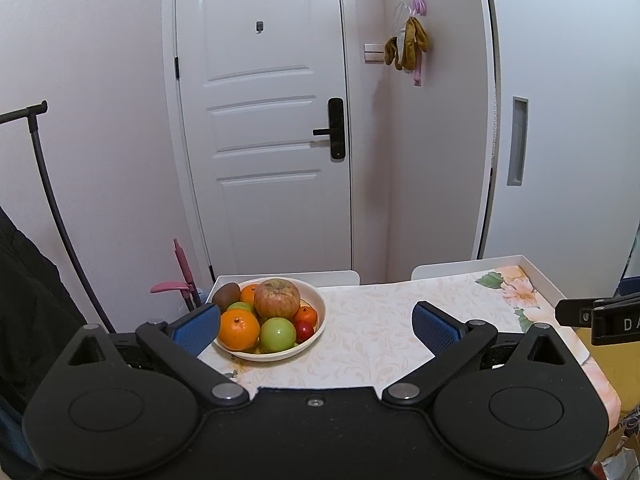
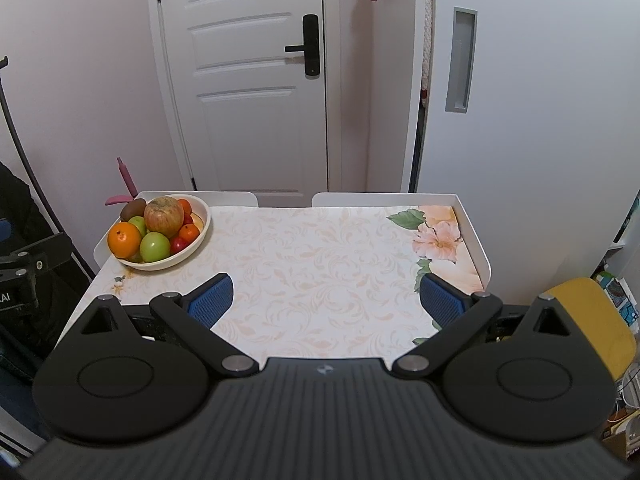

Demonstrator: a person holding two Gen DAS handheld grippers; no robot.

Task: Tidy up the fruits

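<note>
Presently: both grippers hang above the near edge of the table point(image 2: 320, 248), and no fruit lies loose on the cloth.
Left gripper point(image 1: 316, 326): jaws spread wide, nothing between the blue pads; its left pad point(image 1: 198, 328) overlaps the bowl's near-left rim in the left wrist view — whether it touches cannot be told.
Right gripper point(image 2: 326, 300): jaws likewise apart and empty, over bare cloth, well right of the bowl.
Bowl point(image 2: 198, 236): cream, shallow, at the far-left corner of the table.
Fruit: all heaped in the bowl — a big russet apple point(image 2: 164, 216) on top, an orange point(image 2: 124, 240) at the near-left, a green apple point(image 2: 155, 247) near-centre, a kiwi point(image 2: 133, 208) at the far-left, a small red fruit point(image 2: 179, 245) and smaller oranges to the right.
Stage (judgement): fits either a finished gathering into the bowl or a heap waiting to be laid out on the cloth; the pictures do not settle which.
Handling, if a fruit is gripped: the heap is stacked, so the top apple bears on its neighbours; take from the top, close on the widest girth, lift straight.
Risk: round, smooth skins — a side nudge could roll a small one over the low rim.
</note>
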